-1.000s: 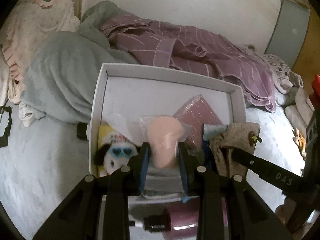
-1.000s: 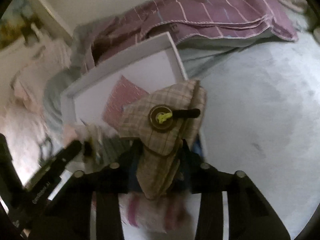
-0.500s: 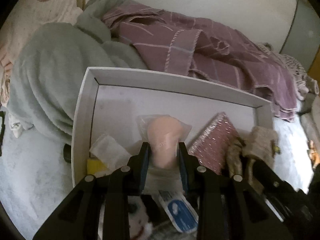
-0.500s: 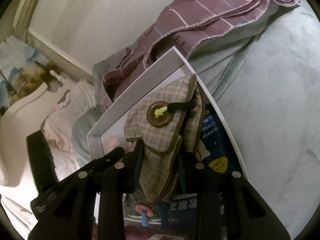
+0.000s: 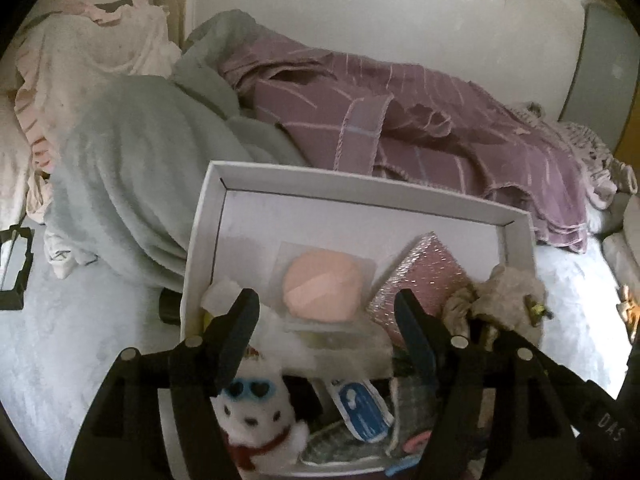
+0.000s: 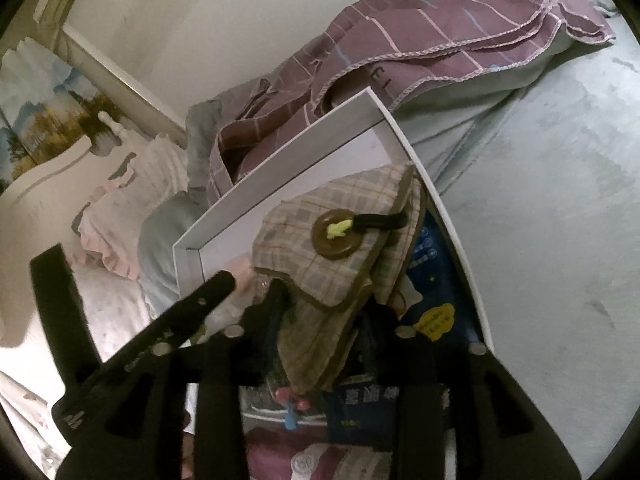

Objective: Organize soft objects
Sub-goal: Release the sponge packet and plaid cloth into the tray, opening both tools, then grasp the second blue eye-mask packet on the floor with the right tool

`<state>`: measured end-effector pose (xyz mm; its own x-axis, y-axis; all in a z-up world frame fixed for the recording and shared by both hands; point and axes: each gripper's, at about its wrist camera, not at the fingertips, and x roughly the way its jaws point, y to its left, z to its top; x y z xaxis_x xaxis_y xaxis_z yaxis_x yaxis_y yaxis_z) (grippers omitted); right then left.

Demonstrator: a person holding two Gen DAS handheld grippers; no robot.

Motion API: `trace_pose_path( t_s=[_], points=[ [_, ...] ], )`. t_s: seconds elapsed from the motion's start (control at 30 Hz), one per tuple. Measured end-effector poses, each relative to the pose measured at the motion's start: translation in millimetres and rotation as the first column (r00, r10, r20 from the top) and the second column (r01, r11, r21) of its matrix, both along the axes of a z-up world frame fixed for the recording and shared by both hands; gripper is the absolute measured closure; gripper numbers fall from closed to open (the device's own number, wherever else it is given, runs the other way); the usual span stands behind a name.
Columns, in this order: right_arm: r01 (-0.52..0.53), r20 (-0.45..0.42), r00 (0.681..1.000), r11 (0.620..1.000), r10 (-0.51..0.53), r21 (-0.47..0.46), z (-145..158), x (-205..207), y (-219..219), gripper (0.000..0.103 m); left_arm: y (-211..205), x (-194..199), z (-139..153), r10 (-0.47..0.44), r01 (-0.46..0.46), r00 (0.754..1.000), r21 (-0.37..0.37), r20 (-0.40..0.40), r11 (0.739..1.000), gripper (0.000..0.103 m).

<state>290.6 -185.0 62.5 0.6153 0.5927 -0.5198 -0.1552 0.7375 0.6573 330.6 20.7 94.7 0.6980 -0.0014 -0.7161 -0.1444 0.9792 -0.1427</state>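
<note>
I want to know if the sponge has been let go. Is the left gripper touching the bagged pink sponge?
Apart. The left wrist view shows the left gripper opening, both fingers spread clear of the bagged pink sponge, which lies flat in the white box.

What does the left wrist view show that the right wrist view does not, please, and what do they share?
Only the left wrist view shows the pink sponge in its clear packet lying free between the opening left gripper, and the white plush dog. Only the right wrist view shows the landscape painting and the pouch's brown button. Both show the white box, the purple striped blanket and the plaid pouch between the opening right gripper.
</note>
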Motion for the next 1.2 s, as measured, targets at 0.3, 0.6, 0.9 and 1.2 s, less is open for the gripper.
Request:
trace_pose_path(
  t_s=[0.3, 0.6, 0.9, 1.2],
  points=[
    [-0.043, -0.034, 0.999, 0.984, 0.038, -0.172, 24, -14, 2, 0.041, -12, -30, 12, -0.024, 0.024, 1.000, 0.035, -0.006, 0.999, 0.028],
    [-0.116, -0.108, 0.991, 0.937, 0.084, -0.330, 38, -28, 2, 0.041, -18, -71, 1, -0.031, 0.034, 0.996, 0.036, -0.087, 0.999, 0.028],
    [-0.182, -0.135, 0.981, 0.892, 0.138, -0.413, 39, -35, 22, 0.041, -18, -117, -27, -0.073, 0.076, 0.987, 0.019, -0.142, 0.997, 0.028],
    [-0.195, -0.149, 0.978, 0.875, 0.143, -0.443, 43, -46, 27, 0.041, -13, -139, -21, -0.131, 0.136, 0.983, 0.028, -0.127, 0.990, 0.028]
  ],
)
